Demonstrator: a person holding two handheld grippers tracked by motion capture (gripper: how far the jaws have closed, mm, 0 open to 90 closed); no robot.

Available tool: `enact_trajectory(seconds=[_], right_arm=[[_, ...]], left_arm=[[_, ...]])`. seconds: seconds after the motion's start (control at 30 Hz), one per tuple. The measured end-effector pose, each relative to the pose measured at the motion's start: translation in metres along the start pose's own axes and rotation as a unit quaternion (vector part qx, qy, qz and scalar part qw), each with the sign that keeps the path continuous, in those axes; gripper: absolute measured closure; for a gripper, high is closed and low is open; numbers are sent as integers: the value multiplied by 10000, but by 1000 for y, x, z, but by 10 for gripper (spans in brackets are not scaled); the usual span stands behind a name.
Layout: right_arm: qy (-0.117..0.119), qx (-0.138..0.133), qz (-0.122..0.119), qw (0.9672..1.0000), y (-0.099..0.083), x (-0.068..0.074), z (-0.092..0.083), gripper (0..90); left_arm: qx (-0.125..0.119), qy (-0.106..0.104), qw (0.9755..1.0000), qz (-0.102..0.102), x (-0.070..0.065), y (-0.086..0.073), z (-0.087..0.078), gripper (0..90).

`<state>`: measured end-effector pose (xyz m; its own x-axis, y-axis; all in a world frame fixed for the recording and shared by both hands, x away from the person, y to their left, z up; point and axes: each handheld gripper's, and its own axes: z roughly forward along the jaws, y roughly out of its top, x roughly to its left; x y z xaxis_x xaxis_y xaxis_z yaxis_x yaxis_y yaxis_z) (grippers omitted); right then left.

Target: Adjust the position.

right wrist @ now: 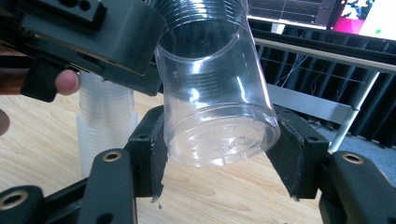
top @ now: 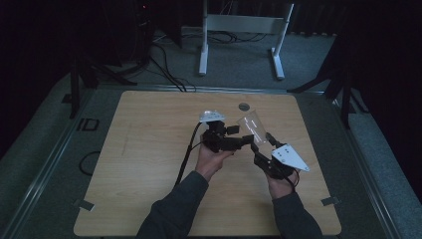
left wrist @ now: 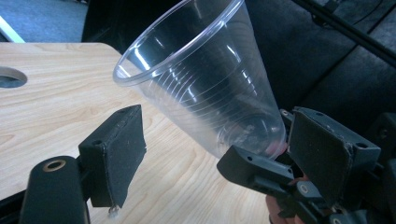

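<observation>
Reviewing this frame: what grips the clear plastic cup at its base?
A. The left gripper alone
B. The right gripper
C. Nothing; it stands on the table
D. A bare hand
B: the right gripper has its fingers pressed on either side of the clear plastic cup near its base, holding it tilted above the table.

In the right gripper view, the clear cup is cut off by the top edge, so its rim is out of frame. The stack of cups behind it is partly hidden by the left gripper, so its top cannot be seen. In the left gripper view, the cup's base is hidden behind the right gripper. In the high view, the table hole is too small to resolve.
</observation>
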<state>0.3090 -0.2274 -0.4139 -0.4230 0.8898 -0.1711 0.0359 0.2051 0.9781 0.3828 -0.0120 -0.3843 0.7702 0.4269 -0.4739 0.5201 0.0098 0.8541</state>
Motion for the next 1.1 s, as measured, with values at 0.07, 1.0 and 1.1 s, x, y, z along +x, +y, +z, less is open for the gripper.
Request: enact_trajectory(seconds=[0.07,1.0,1.1], right_arm=[[5,-9,-2,10000,0,0,0,420],[147,-188,85,9997,2,7,-2,418],[157,-197,104,9996,2,7,-2,418]], left_arm=[[-24,-29,10000,-21,0,0,0,189],[-350,-275,9981,-421,3,4,10,188],[-406,-309,9975,-485,4,4,11,188]])
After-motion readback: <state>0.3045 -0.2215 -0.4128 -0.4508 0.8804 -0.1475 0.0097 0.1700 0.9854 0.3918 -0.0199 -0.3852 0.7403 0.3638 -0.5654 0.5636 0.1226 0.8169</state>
